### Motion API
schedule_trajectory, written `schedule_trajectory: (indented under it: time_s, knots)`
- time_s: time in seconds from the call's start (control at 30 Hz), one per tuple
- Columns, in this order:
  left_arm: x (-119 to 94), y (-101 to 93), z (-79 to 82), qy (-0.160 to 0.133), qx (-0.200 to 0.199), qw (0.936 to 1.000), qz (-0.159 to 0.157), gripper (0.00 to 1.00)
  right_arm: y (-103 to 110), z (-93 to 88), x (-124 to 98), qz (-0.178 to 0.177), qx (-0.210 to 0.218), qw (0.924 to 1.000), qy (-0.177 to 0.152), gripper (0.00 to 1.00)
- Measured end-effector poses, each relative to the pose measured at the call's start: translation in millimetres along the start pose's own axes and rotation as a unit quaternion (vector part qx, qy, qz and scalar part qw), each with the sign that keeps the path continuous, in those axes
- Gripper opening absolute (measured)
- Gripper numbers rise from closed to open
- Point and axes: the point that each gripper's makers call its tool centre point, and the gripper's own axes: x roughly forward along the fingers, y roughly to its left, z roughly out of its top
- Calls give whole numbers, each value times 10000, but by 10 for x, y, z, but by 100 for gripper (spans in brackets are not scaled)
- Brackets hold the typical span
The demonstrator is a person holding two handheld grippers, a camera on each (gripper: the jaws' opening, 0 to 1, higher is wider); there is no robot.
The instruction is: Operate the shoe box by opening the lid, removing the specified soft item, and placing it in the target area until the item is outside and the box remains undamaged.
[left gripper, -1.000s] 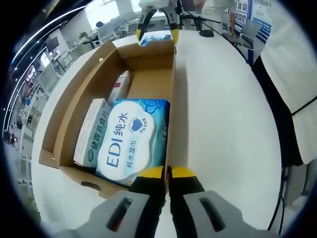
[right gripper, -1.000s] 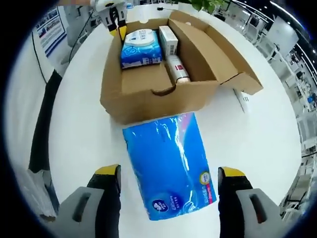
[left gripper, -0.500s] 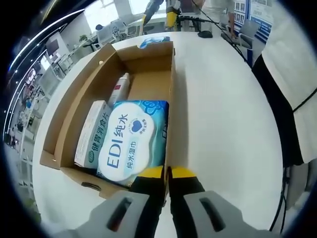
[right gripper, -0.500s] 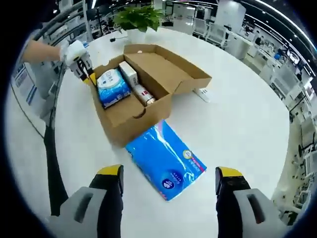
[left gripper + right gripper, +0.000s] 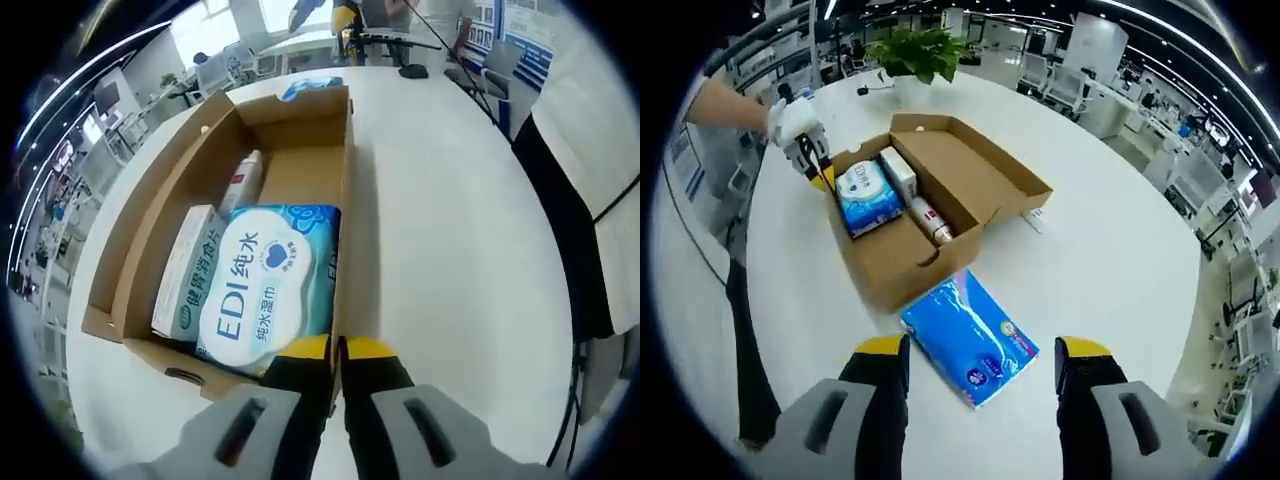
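The cardboard shoe box [image 5: 902, 262] stands open on the white table, its lid [image 5: 985, 170] folded flat to the far side. Inside lie a wet-wipes pack [image 5: 265, 285], a slim white carton [image 5: 185, 270] and a small bottle [image 5: 240, 178]. A soft blue tissue pack [image 5: 968, 340] lies on the table just outside the box's short end and also shows past the box's far end [image 5: 312, 84]. My right gripper [image 5: 982, 352] hangs open well above the blue pack, not touching it. My left gripper [image 5: 337, 350] is shut on the box's side wall at the near corner.
A potted plant [image 5: 920, 45] stands at the table's far side. A small white plug strip [image 5: 1032, 218] lies beside the lid. A gloved hand [image 5: 792, 118] holds the left gripper. A person's dark trousers [image 5: 740, 330] stand at the table's edge.
My right gripper has drawn up and back from the blue pack, so the box and pack look smaller. My left gripper has stayed clamped on the box wall.
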Motion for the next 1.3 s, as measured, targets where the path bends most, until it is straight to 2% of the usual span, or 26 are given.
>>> schedule_trajectory:
  time_s: [0.07, 0.13, 0.2, 0.27, 0.33, 0.37, 0.4, 0.43, 0.47, 0.7, 0.87, 0.93, 1.0, 1.07, 1.17, 1.3]
  knots:
    - [5, 0, -3, -4, -11, 10000, -12, 2, -18, 6, -1, -181, -223, 9996, 60, 48]
    - [3, 1, -2, -24, -30, 10000, -16, 2, 0, 41, -4, -265, -259, 9993, 51, 47]
    - [5, 3, -3, -21, -51, 10000, -18, 2, -34, 85, -30, -510, -484, 9975, 72, 43]
    - [-1, 0, -5, -23, -37, 10000, -22, 2, 47, 168, -50, -574, -587, 9966, -32, 41]
    - [-5, -6, -10, -17, 33, 10000, 30, 2, -34, 208, -87, -955, -921, 9912, -30, 39]
    - [-8, -16, -13, -30, 50, 10000, 57, 2, -59, 239, -93, -1094, -1024, 9886, -144, 36]
    - [-10, -8, -11, -44, 37, 10000, 57, 2, -22, 217, -91, -1008, -900, 9907, -126, 34]
    - [-11, -6, -12, -33, 22, 10000, 36, 2, -44, 209, -103, -1067, -598, 9924, -126, 35]
    - [-10, -6, -14, -31, 26, 10000, 13, 2, -57, 215, -111, -1092, -511, 9926, -149, 38]
    - [-23, -13, 5, -142, -50, 9999, -34, 2, -98, 219, -274, -1349, -368, 9900, -193, 38]
    - [-25, -15, 11, -192, -14, 9997, 135, 3, -51, 352, -419, -1527, -527, 9859, -438, 38]
    - [-25, -10, 15, -207, -29, 9997, 158, 3, -62, 358, -458, -1620, -640, 9840, -364, 34]
    - [-26, -9, 16, -200, -23, 9997, 166, 3, -124, 382, -528, -1886, -752, 9787, -296, 32]
    - [-24, -4, 16, -209, -51, 9996, 174, 3, -108, 445, -547, -1898, -823, 9775, -404, 33]
    - [-21, -4, 13, -214, -9, 9996, 188, 3, -63, 515, -540, -1851, -930, 9775, -392, 37]
    - [-18, 1, 14, -212, -19, 9996, 170, 3, 46, 672, -513, -1607, -1155, 9790, -479, 42]
